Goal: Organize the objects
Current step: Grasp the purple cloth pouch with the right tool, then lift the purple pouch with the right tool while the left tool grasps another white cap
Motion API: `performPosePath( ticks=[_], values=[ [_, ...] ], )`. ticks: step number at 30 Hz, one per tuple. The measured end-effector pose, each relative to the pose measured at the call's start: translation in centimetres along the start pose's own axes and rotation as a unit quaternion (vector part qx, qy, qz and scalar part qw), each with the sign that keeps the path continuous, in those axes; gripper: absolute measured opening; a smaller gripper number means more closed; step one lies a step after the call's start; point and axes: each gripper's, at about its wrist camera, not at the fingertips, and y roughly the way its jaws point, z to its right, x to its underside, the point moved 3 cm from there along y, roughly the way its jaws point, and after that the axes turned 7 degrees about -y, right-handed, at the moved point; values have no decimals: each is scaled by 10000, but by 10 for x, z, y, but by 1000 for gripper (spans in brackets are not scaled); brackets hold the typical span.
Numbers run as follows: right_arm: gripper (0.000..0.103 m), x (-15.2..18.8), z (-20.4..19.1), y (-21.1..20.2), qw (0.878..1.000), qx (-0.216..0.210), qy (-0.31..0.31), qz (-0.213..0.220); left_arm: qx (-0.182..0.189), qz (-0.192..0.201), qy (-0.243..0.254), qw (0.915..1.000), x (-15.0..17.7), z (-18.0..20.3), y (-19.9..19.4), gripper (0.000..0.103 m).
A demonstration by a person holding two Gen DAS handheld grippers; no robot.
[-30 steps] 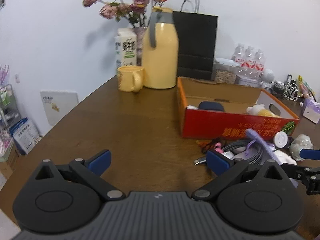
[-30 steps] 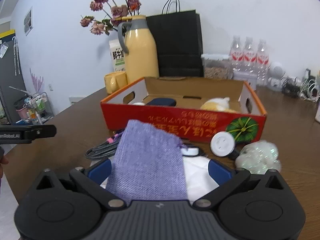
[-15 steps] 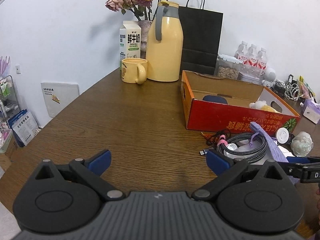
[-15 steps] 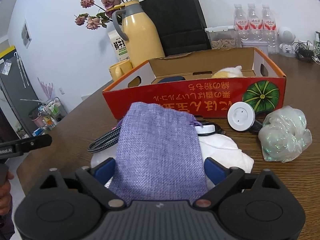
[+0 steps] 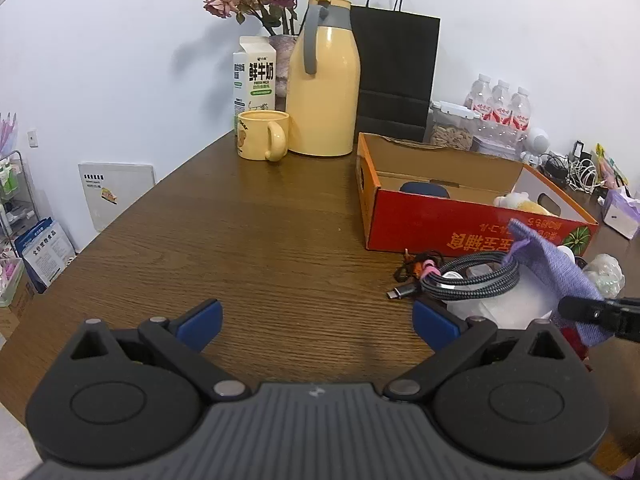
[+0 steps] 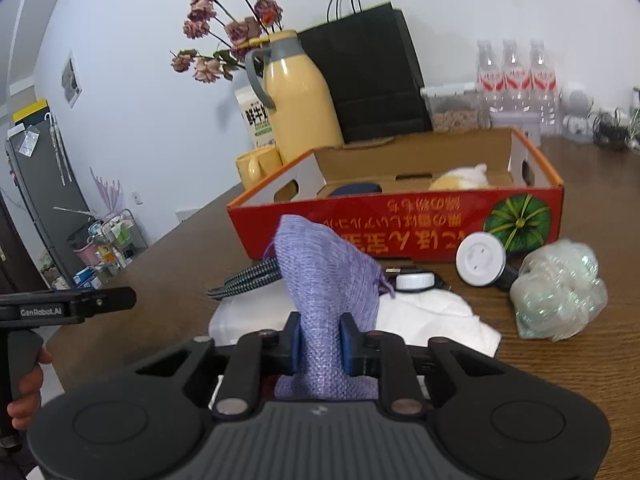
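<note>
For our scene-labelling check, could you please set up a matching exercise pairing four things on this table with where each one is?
Things:
1. purple pouch
2. yellow mug
3. plush toy
4. braided cable

Places:
A. inside the red box
B. coiled on the table in front of the box
C. pinched in the right tool
D. beside the yellow jug

Pairs: 1-C, 2-D, 3-A, 4-B
</note>
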Motion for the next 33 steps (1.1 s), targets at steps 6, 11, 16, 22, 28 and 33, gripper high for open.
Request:
performPosePath(
  ticks=[6, 11, 16, 22, 28, 33],
  values=[
    [6, 0, -2, -10, 9996, 184, -134, 148, 121, -91, 104, 9998, 7, 10, 1, 103],
    [5, -2, -5, -23, 9980, 429, -318, 333, 287, -188, 207, 9992, 13, 23, 1, 103],
    [5, -3, -2, -36, 9957, 700, -402, 464, 506, -332, 365, 9975, 24, 40, 3, 103],
    [5, -2, 2, -48, 9938, 847, -431, 580, 750, -555, 610, 9938, 43, 64, 6, 103],
    [5, 2, 6, -55, 9934, 865, -426, 626, 914, -710, 853, 9896, 57, 86, 10, 103],
    [5, 6, 8, -57, 9936, 850, -409, 629, 941, -743, 964, 9881, 65, 99, 16, 101]
  ],
)
